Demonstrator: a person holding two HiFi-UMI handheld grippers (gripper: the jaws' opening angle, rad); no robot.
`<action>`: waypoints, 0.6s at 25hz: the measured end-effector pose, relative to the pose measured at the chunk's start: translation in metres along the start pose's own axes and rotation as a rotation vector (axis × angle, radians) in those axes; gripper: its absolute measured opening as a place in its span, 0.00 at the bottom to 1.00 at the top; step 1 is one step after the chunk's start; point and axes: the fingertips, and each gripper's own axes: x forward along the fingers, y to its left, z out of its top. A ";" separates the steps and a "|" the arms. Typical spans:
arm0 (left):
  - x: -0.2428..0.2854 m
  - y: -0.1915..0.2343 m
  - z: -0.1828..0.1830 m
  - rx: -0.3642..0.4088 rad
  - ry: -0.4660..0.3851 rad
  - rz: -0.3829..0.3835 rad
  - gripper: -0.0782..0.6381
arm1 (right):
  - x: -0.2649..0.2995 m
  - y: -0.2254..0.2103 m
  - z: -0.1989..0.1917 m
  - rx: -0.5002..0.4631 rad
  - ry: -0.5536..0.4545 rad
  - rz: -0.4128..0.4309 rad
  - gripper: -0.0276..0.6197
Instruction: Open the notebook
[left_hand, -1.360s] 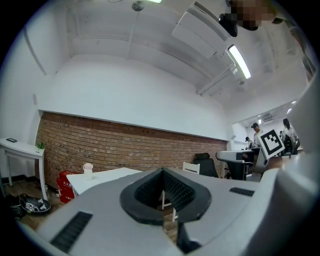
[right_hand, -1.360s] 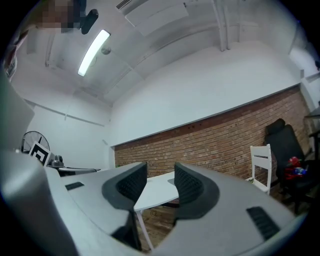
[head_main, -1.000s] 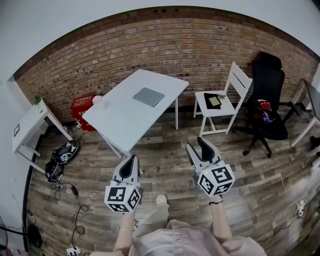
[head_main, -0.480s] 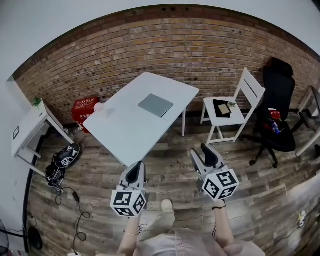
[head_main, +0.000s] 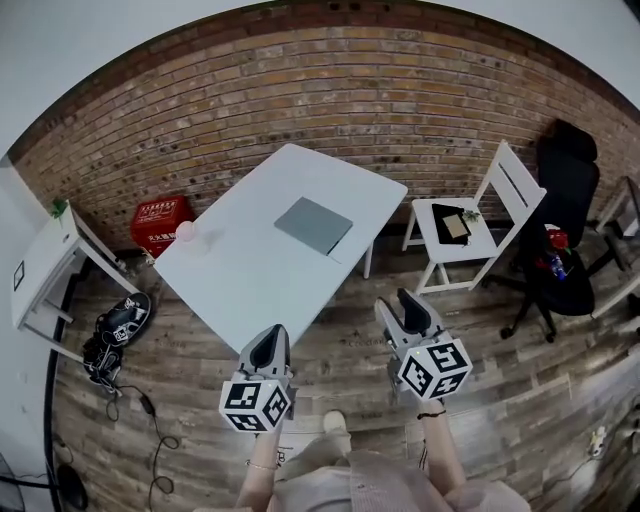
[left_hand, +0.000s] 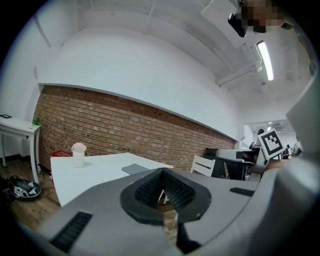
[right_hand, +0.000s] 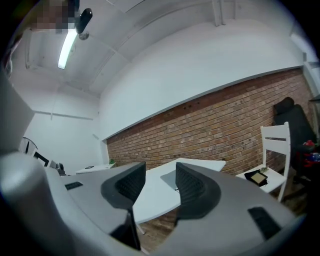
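A closed grey notebook (head_main: 313, 225) lies flat on the white table (head_main: 250, 265), toward its far right part. Both grippers hover over the wooden floor short of the table's near edge, well away from the notebook. My left gripper (head_main: 268, 338) has its jaws together with nothing held. My right gripper (head_main: 398, 303) stands open and empty. In the left gripper view the notebook (left_hand: 135, 168) shows just beyond the shut gripper (left_hand: 162, 174). In the right gripper view the notebook (right_hand: 169, 180) shows through the gap of the open gripper (right_hand: 160, 182).
A white cup with a pink top (head_main: 185, 233) stands at the table's left corner. A white folding chair (head_main: 470, 225) with a dark object on its seat and a black office chair (head_main: 565, 230) stand to the right. A red crate (head_main: 158, 222), side table (head_main: 45, 270) and shoes (head_main: 115, 335) are left.
The person has stepped closer to the table, so table and notebook sit nearer and larger in the head view. Both grippers keep their pose, left shut and right open.
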 end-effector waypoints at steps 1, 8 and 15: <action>0.008 0.005 0.001 -0.009 0.002 -0.002 0.10 | 0.009 -0.002 -0.001 -0.001 0.008 0.001 0.31; 0.050 0.021 0.005 -0.022 0.014 -0.040 0.10 | 0.046 -0.014 -0.003 0.008 0.019 -0.015 0.31; 0.077 0.019 -0.003 -0.037 0.042 -0.070 0.10 | 0.059 -0.033 -0.009 0.025 0.041 -0.037 0.31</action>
